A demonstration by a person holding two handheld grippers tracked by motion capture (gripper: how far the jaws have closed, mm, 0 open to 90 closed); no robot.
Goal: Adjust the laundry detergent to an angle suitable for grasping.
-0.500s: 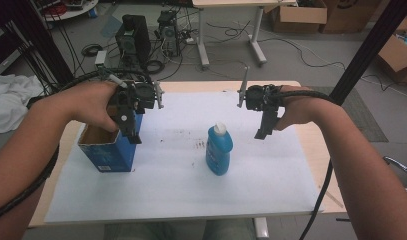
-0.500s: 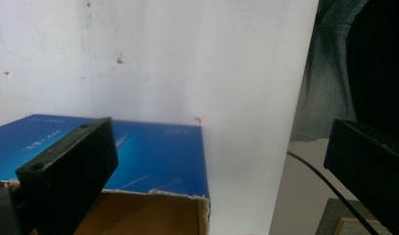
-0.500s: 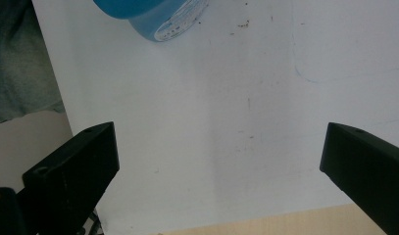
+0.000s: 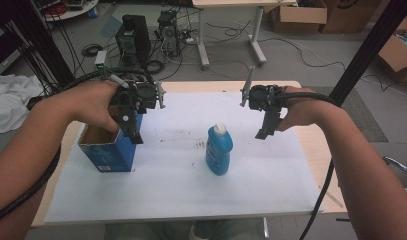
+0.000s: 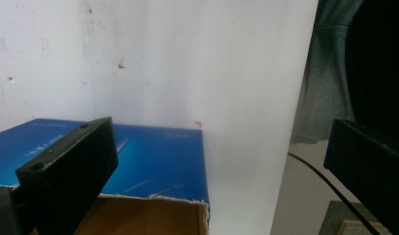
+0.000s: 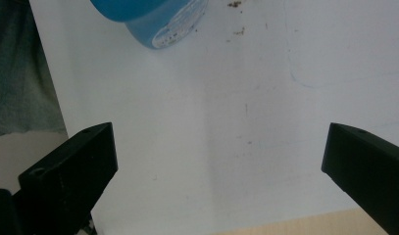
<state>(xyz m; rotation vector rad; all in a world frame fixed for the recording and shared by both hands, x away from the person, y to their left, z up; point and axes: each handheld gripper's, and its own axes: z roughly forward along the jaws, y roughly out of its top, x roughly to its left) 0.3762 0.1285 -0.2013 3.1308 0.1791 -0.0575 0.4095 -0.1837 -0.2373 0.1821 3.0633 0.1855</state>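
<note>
A blue cardboard box (image 4: 108, 150) with an open top stands on the left of the white sheet (image 4: 181, 185). My left gripper (image 4: 133, 134) hovers over the box's right rim, pointing down. In the left gripper view its jaws stand wide apart, open (image 5: 221, 147), with the box's blue side (image 5: 153, 161) below. A blue bottle (image 4: 219, 150) with a white cap stands upright mid-table. My right gripper (image 4: 263, 131) hangs to the bottle's right, apart from it. Its jaws are open (image 6: 221, 152) over bare sheet, and the bottle's base (image 6: 158, 19) shows at the top edge.
The wooden table (image 4: 311, 135) shows around the sheet, which carries small dark specks (image 4: 198, 146). A black slanted pole (image 4: 363, 55) rises at the right. Computer cases (image 4: 133, 37), cables and cardboard boxes (image 4: 398, 55) lie on the floor beyond. White cloth (image 4: 11, 102) lies at the left.
</note>
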